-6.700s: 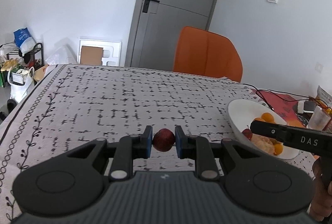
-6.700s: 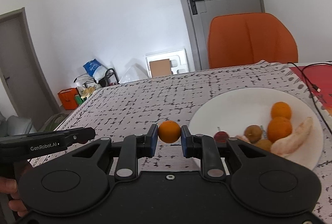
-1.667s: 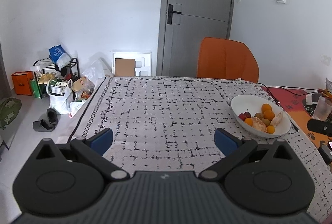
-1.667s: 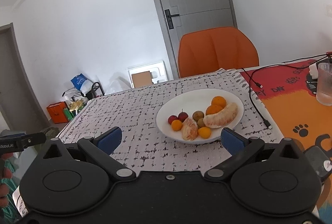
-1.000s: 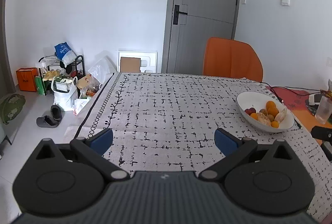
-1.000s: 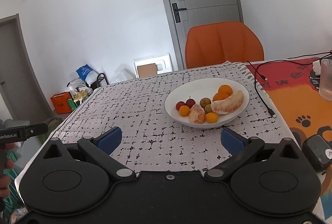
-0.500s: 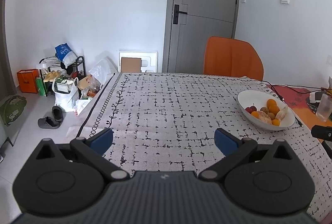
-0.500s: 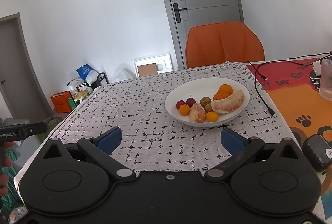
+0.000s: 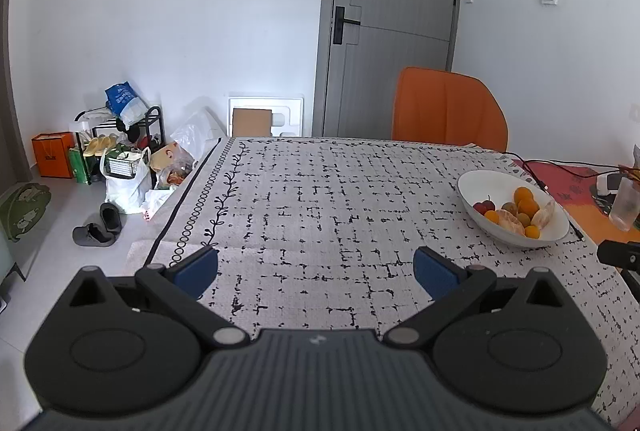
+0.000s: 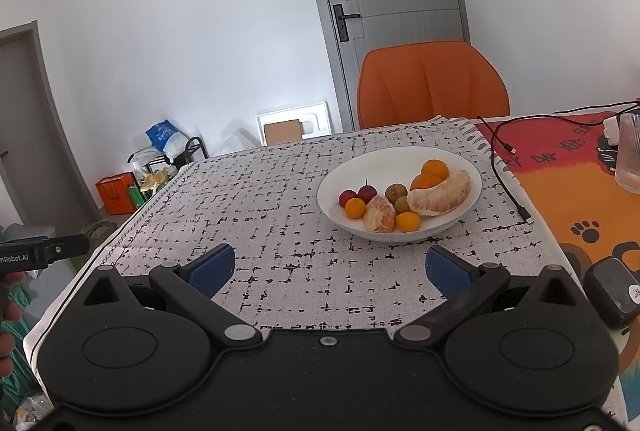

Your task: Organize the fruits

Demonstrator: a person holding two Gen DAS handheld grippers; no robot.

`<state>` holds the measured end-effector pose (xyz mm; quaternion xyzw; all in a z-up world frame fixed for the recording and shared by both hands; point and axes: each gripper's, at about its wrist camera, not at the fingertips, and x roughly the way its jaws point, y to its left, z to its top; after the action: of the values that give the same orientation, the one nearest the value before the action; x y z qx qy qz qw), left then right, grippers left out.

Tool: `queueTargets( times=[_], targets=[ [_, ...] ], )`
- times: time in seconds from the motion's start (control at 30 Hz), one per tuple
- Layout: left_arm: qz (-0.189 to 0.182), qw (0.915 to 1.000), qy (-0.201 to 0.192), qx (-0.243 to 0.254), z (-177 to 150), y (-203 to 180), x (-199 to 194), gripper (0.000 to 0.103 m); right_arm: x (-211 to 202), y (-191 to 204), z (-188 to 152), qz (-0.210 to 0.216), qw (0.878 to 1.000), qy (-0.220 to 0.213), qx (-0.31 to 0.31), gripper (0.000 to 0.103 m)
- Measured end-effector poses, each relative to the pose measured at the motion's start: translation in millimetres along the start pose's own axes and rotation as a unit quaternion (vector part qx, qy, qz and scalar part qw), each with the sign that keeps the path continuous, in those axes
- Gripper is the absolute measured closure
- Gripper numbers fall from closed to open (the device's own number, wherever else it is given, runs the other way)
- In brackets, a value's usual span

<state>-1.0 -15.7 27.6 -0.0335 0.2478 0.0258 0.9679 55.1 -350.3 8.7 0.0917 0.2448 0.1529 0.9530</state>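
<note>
A white bowl sits on the patterned tablecloth and holds small oranges, red fruits, brown fruits and peeled citrus pieces. The bowl also shows at the right of the left wrist view. My right gripper is open and empty, held back from the bowl at the table's near edge. My left gripper is open and empty over the near left part of the table, far from the bowl.
An orange chair stands behind the table. A black cable, a ribbed glass and a black device lie on an orange mat at the right. Bags and shoes clutter the floor at the left.
Both grippers held fruit 6.7 s ago; both are now open and empty, pulled back from the bowl. In the last second little has moved.
</note>
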Motion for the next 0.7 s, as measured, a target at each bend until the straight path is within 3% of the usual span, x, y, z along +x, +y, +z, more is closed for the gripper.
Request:
queueTargets(
  times=[0.7],
  targets=[
    [0.0, 1.0, 0.003, 0.0, -0.9, 0.7, 1.3, 0.0, 2.5, 1.3, -1.9, -0.001, 1.0, 0.005, -0.003, 0.0]
  ],
)
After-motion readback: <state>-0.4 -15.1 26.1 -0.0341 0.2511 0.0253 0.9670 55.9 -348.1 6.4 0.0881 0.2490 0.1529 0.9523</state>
